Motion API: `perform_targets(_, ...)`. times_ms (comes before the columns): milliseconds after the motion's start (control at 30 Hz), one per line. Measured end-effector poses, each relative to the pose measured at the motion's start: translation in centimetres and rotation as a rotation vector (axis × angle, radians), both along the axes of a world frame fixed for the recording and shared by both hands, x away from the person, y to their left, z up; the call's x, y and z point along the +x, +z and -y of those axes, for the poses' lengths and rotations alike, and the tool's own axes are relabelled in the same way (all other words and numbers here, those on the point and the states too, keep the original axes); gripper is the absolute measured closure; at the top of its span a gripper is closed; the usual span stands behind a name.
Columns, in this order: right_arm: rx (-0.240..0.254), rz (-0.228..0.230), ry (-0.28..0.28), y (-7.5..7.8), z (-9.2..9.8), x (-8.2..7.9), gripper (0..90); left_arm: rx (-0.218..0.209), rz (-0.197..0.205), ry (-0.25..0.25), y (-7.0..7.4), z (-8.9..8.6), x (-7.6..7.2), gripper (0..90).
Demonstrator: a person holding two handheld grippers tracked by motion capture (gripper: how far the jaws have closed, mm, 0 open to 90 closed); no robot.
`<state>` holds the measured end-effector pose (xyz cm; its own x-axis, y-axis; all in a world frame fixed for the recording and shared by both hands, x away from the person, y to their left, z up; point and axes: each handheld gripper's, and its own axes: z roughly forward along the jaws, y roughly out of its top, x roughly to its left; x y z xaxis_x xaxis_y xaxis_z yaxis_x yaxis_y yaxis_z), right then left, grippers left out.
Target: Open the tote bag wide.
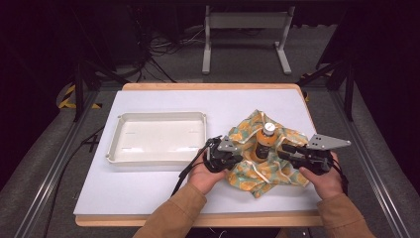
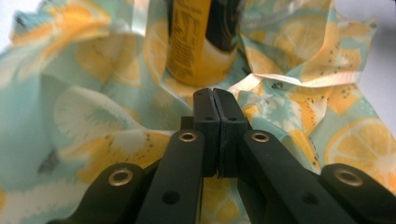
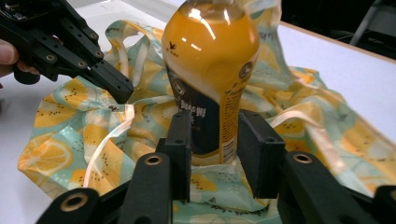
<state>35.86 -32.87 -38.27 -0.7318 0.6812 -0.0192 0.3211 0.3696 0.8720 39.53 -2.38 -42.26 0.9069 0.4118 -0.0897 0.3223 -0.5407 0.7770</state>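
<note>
The bottle [image 3: 212, 70] holds orange drink and wears a dark label with white characters and a yellow side panel of small print; I cannot read any of it, and in my left gripper view the yellow print is only a blur. A small round mark sits high on the bottle's shoulder, too small to make out. The cap [image 1: 268, 128] is white.

My right gripper [image 3: 219, 154] has its jaws spread to either side of the bottle's lower part, one jaw against the label on the left and the other just beside it on the right; I cannot tell if both press. The bottle stands upright between them, rising from the lemon-print bag [image 3: 74, 135].

My left gripper [image 2: 215, 135] has its jaws pressed together. Its tips lie on the bag's cloth just before the foot of the bottle [image 2: 198, 42]; whether cloth is caught between them I cannot tell. A pale drawstring [image 3: 109, 135] runs across the bag beneath that gripper.

From above, the bag [image 1: 247, 173] lies between my two grippers [image 1: 236, 157] [image 1: 281, 148], bottle [image 1: 264, 144] at its middle. The white tray [image 1: 115, 144] sits beyond my left hand [image 1: 205, 176], to its outer side, near but apart from the bag.
</note>
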Motion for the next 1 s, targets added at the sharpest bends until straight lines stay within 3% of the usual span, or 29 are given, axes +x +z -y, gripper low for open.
perform_targets(133,-0.006,-0.017,0.026,-0.6,-0.4,0.1,57.7,0.02,-0.012,-0.018,-0.6,0.2,-0.3,88.3)
perform_targets(233,-0.028,-0.034,0.068,-1.3,-1.1,0.2,43.5,0.039,-0.013,-0.031,-1.1,0.4,-0.3,86.4)
perform_targets(467,-0.051,-0.067,0.061,-2.7,-1.6,0.7,28.4,0.054,-0.019,-0.038,-1.6,0.4,-0.3,82.2)
perform_targets(1000,-0.174,-0.121,0.031,-5.4,-1.3,1.5,20.9,0.048,-0.024,-0.034,-1.9,0.2,0.0,74.8)
